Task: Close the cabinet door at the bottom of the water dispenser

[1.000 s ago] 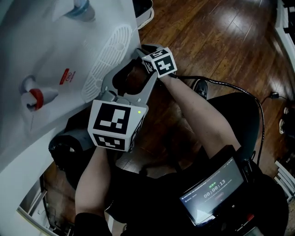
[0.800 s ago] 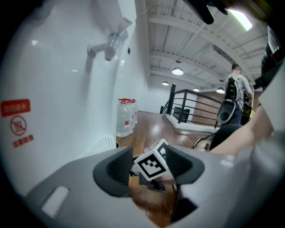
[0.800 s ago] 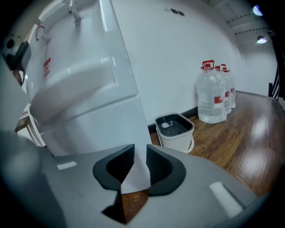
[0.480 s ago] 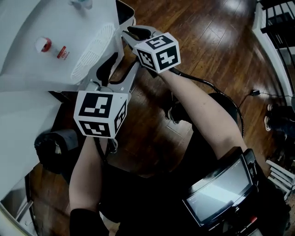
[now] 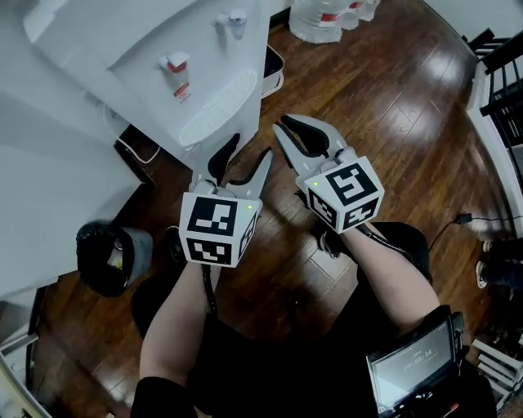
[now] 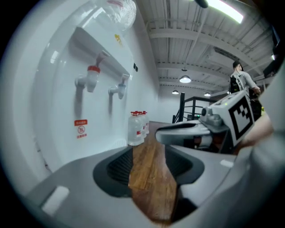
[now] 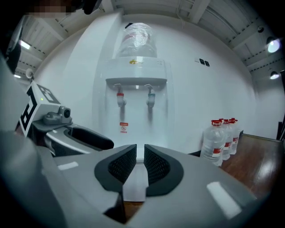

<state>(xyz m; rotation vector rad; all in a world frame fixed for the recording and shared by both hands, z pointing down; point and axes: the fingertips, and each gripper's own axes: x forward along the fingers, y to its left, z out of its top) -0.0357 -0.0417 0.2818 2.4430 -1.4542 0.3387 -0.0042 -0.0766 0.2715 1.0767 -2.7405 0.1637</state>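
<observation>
Two grippers are up in the air over the brown wood floor point(image 5: 392, 122), side by side and not touching. The left gripper point(image 5: 249, 147) has its jaws wide apart with nothing between them, only floor far behind. The right gripper point(image 5: 279, 124) has its jaws almost together with a thin gap; they have just been closing, and nothing is caught in them. One white water dispenser point(image 7: 136, 89) stands against the white wall, in front of both grippers and apart from them. It has two taps, one red tap point(image 5: 176, 64) and one blue tap point(image 5: 237, 20), one white drip tray point(image 5: 216, 110) under them, one small red sign point(image 7: 123, 127) and one big clear bottle point(image 7: 139, 38) on top. The cabinet door is at the bottom of the dispenser. From above, the drip tray sticks out over that part, and in the right gripper view the jaws cover it, so only a thin white strip point(image 7: 136, 178) of the low front shows through the gap. I cannot tell if the door is shut. Three water bottles point(image 7: 220, 140) with red caps stand on the floor to the right of the dispenser. One black bin point(image 5: 106, 257) sits on the floor to the left. One screen point(image 5: 413, 371) hangs at the person's middle, and one black cord point(image 5: 458, 222) lies on the floor. One other person point(image 6: 240, 78) stands far off near a black railing point(image 6: 189, 107).
</observation>
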